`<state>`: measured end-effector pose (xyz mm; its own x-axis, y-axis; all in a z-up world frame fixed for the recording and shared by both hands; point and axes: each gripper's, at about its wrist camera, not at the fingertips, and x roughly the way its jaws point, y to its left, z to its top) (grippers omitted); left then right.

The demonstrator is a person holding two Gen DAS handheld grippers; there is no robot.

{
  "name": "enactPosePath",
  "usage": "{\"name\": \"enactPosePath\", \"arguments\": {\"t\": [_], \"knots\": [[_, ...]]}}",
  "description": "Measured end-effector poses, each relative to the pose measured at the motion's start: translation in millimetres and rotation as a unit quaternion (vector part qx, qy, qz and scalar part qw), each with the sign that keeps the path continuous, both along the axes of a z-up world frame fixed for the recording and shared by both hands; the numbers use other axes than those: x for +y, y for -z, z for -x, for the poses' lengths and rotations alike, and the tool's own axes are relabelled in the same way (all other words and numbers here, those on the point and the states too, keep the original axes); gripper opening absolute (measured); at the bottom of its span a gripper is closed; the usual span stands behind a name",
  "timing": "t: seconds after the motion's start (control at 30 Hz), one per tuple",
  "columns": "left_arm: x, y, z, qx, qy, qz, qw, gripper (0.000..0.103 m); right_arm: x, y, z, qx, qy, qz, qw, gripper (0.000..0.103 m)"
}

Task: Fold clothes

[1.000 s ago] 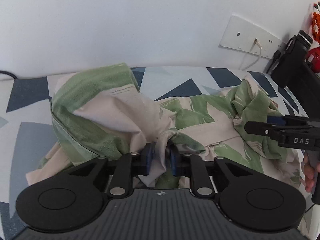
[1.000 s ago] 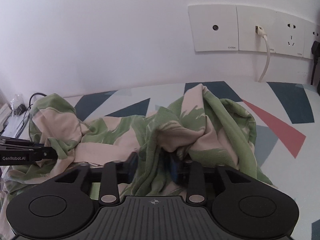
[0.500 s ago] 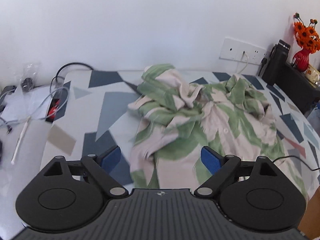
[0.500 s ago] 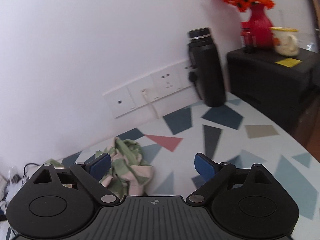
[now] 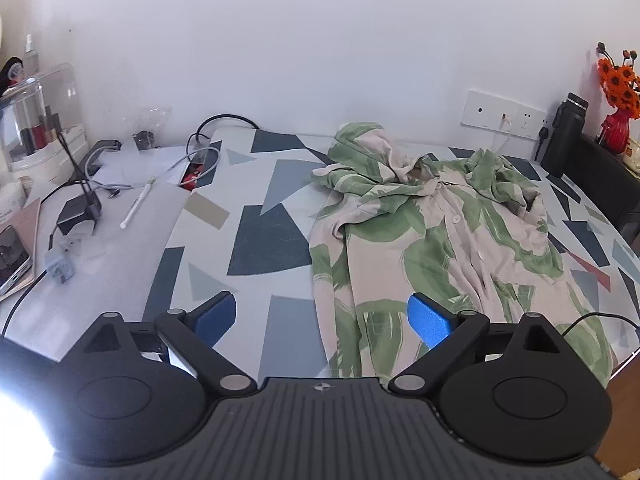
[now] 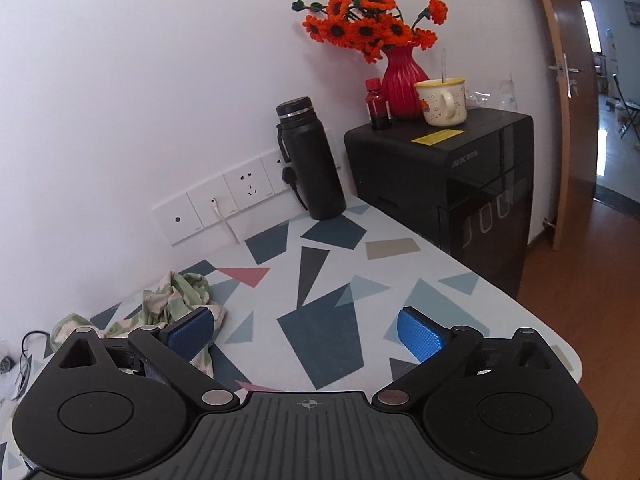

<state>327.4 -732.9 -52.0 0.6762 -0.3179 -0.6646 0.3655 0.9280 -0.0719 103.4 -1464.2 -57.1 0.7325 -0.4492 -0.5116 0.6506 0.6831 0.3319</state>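
**Patterned tabletop, both tongs released**

Left wrist view: left gripper (image 5: pixel 322 316), clamped on cloth a second ago, now hangs spread above the leaf-print shirt (image 5: pixel 440 220), which lies rumpled, placket up.

Right wrist view: right gripper (image 6: pixel 306 330), likewise spread, has swung toward the flask (image 6: pixel 310 160); refolding awaits a fresh grip.

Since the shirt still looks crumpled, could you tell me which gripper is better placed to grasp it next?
Probably the left gripper: open, it faces the shirt directly. The right gripper, also open, points at bare tablecloth, the shirt only at its view's left edge.
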Motion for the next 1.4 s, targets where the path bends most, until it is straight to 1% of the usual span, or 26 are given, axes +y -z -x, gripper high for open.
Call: {"name": "enactPosePath", "arguments": {"t": [0.07, 0.13, 0.23, 0.3, 0.37, 0.47, 0.57, 0.63, 0.77, 0.83, 0.93, 1.0, 1.07, 1.17, 1.23, 1.3, 1.33, 1.4], "knots": [[-1.3, 3.9, 17.8, 0.008, -0.012, -0.008, 0.9999, 0.095, 8.3, 3.2, 13.4, 0.009, -0.013, -0.005, 1.000, 0.099], [-5.9, 11.9, 37.5, 0.016, -0.003, -0.019, 0.9997, 0.096, 20.2, 7.5, 27.2, 0.022, -0.031, -0.001, 0.999, 0.100], [-17.6, 22.3, 68.8, 0.011, 0.013, -0.063, 0.9979, 0.096, 40.5, 17.2, 54.3, 0.052, -0.064, 0.030, 0.996, 0.102], [-21.0, 26.2, 91.3, 0.005, 0.026, -0.079, 0.9965, 0.096, 47.4, 24.5, 69.4, 0.072, -0.074, 0.042, 0.994, 0.102], [-17.0, 26.2, 111.1, 0.007, 0.025, -0.079, 0.9965, 0.096, 51.6, 30.9, 82.0, 0.085, -0.078, 0.042, 0.992, 0.102], [-8.7, 25.6, 136.5, 0.009, 0.020, -0.076, 0.9969, 0.097, 53.6, 34.1, 97.5, 0.082, -0.074, 0.023, 0.994, 0.102], [-4.2, 33.0, 143.3, 0.000, 0.013, -0.091, 0.9958, 0.098, 59.8, 31.9, 108.5, 0.074, -0.078, 0.023, 0.994, 0.102], [-1.3, 38.0, 147.9, -0.006, 0.008, -0.101, 0.9948, 0.099, 66.2, 32.9, 110.2, 0.079, -0.084, 0.027, 0.993, 0.102], [3.6, 49.0, 156.3, -0.017, 0.001, -0.124, 0.9922, 0.099, 95.2, 48.7, 103.5, 0.109, -0.115, 0.039, 0.987, 0.102], [-8.4, 67.1, 151.4, -0.006, 0.025, -0.166, 0.9859, 0.099, 116.4, 61.2, 95.5, 0.122, -0.136, 0.053, 0.982, 0.102], [-20.0, 90.5, 144.9, -0.014, 0.053, -0.191, 0.9800, 0.099, 142.7, 79.7, 83.9, 0.121, -0.146, 0.061, 0.980, 0.102], [-25.1, 100.0, 138.4, -0.020, 0.060, -0.194, 0.9790, 0.099, 157.2, 93.5, 72.9, 0.129, -0.145, 0.058, 0.979, 0.102], [-32.0, 108.4, 133.4, -0.032, 0.072, -0.208, 0.9750, 0.099, 171.4, 106.1, 62.0, 0.139, -0.148, 0.062, 0.977, 0.102], [-42.2, 119.7, 128.6, -0.052, 0.096, -0.230, 0.9670, 0.099, 198.2, 124.8, 44.8, 0.163, -0.168, 0.102, 0.967, 0.102], [-46.1, 126.5, 127.9, -0.065, 0.109, -0.240, 0.9626, 0.099, 217.9, 137.0, 32.4, 0.185, -0.185, 0.142, 0.955, 0.102], [-48.7, 132.1, 130.5, -0.088, 0.123, -0.252, 0.9560, 0.099, 233.6, 146.7, 24.3, 0.194, -0.195, 0.173, 0.946, 0.102], [-48.7, 133.6, 132.6, -0.098, 0.127, -0.255, 0.9536, 0.099, 240.8, 151.7, 19.9, 0.200, -0.198, 0.184, 0.942, 0.102], [-47.5, 134.5, 136.7, -0.114, 0.138, -0.251, 0.9515, 0.099, 254.0, 160.6, 11.3, 0.210, -0.200, 0.203, 0.935, 0.102]]}}
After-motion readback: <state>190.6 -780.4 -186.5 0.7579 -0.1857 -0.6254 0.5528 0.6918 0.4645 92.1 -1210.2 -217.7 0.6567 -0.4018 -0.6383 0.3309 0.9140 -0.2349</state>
